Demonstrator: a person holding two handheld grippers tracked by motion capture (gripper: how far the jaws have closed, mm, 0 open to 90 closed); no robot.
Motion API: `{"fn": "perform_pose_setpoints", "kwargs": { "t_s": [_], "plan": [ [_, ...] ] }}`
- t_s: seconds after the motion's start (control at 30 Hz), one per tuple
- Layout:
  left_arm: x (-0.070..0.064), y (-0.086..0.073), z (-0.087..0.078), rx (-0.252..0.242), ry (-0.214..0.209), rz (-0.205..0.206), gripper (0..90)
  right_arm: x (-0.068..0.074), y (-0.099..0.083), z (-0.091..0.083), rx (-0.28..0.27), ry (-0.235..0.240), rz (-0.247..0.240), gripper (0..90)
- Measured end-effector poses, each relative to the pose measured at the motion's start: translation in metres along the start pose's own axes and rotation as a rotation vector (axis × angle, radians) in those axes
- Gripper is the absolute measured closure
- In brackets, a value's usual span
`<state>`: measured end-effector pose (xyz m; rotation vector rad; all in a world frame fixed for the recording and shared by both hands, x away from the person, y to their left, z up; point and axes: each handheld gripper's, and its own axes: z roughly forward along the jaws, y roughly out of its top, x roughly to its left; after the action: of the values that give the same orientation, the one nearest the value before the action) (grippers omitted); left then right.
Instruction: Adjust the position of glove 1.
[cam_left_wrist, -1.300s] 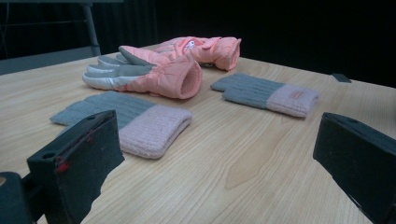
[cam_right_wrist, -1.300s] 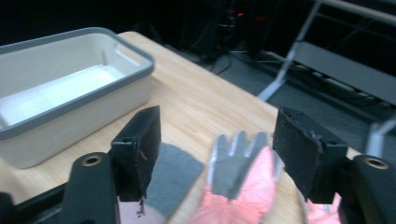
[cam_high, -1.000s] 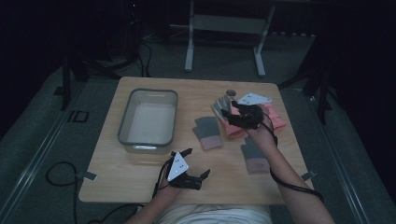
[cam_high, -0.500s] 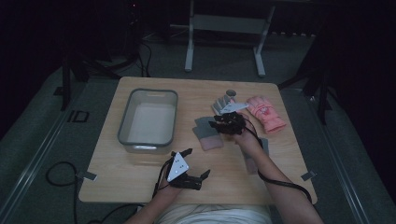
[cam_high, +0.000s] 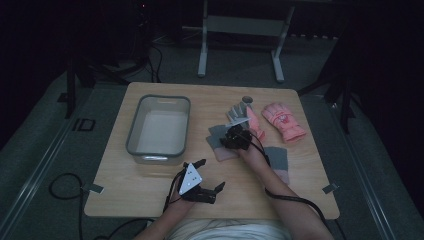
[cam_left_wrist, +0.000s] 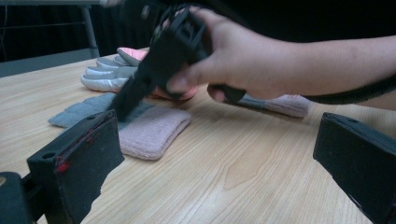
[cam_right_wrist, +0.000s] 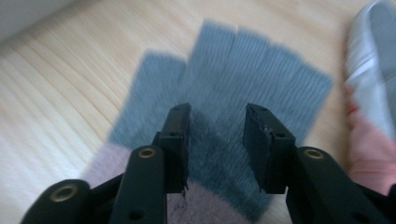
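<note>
A grey tub (cam_high: 159, 125) sits on the left half of the wooden surface (cam_high: 150, 185). A pink glove (cam_high: 283, 120) lies at the far right, a small grey cylinder (cam_high: 247, 100) stands near the far edge.

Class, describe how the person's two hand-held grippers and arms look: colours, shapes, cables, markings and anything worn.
Both are black. The left hand-held gripper carries a pale grey three-cornered plate with small dark dots; its blocky jaws show red scuffs in its own view. The right hand-held gripper has flat rectangular jaws on arms with brass-coloured rivets. A black cable trails along the right forearm. Both forearms are bare, with no sleeves.
</note>
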<state>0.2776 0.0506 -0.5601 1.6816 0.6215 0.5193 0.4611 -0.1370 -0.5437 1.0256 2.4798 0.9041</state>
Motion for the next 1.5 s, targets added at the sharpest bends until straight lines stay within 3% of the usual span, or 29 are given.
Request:
{"fn": "perform_pose_setpoints", "kwargs": {
  "t_s": [0.2,0.37,0.5,0.6,0.73,0.83,1.0,1.2,1.37,1.5],
  "plan": [
    [0.0,0.0,0.0,-0.001,0.002,0.0,0.5,0.008,-0.001,0.002,-0.017,-0.036,-0.001,81.6],
    [0.0,0.0,0.0,-0.002,0.004,-0.005,0.5,0.012,0.006,-0.003,-0.036,-0.034,0.073,86.4],
    [0.0,0.0,-0.001,-0.001,0.003,-0.006,0.5,0.02,0.017,-0.031,-0.119,-0.029,0.098,86.7],
    [0.0,0.0,-0.001,-0.002,0.003,-0.005,0.5,0.025,0.027,-0.063,-0.184,-0.036,0.132,86.8],
    [0.0,0.0,-0.001,-0.003,0.005,-0.007,0.5,0.033,0.028,-0.096,-0.23,-0.067,0.139,86.9],
    [0.0,0.0,-0.001,-0.001,0.012,-0.001,0.5,0.039,0.021,-0.114,-0.247,-0.086,0.145,86.9],
    [0.0,0.0,-0.001,-0.002,0.022,-0.003,0.5,0.042,0.0,-0.132,-0.252,-0.085,0.214,86.9],
    [0.001,0.0,-0.001,-0.005,0.022,-0.006,0.5,0.054,-0.032,-0.137,-0.208,-0.086,0.238,86.9],
    [0.001,0.0,-0.001,-0.006,0.017,-0.006,0.5,0.052,-0.053,-0.137,-0.179,-0.097,0.271,86.9],
    [0.001,0.0,-0.001,-0.006,0.016,-0.007,0.5,0.05,-0.064,-0.133,-0.146,-0.089,0.265,86.9]
  ]
}}
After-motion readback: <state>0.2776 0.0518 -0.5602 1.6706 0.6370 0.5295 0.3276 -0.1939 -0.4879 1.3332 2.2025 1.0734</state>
